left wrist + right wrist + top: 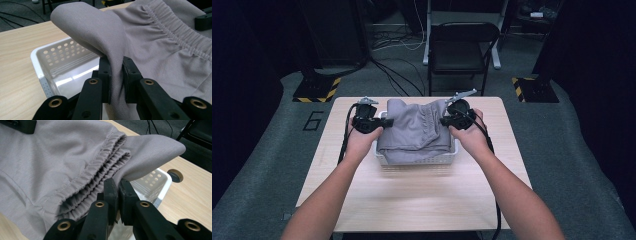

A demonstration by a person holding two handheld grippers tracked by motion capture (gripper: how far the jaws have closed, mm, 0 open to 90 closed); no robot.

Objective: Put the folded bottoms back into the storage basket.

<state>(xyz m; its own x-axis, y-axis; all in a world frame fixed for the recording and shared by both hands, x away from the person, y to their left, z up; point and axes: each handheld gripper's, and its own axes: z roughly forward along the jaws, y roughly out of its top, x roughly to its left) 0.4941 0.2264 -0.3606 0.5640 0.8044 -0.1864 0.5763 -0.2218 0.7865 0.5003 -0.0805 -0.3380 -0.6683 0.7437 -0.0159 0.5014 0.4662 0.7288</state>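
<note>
Wooden bench (pixel 422 200) under a white perforated basket (pixel 417 161), grey elastic-waisted garment (pixel 414 131) draped over and into it. Left gripper (pixel 384 122) clenched on a fold at the garment's left edge; right gripper (pixel 445 120) pinching cloth beside the waistband.

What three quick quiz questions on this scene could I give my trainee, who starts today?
1. True or false: both tools are shut on the grey cloth.
2. What lies under the cloth? A) a white basket B) a metal pot C) a cardboard box
3. Which detail of the cloth shows near the right tool?

Key
1. True: the left tool and the right tool each pinch a fold.
2. A, the white basket with holes in its walls, on the wooden table.
3. A gathered elastic band.
</note>
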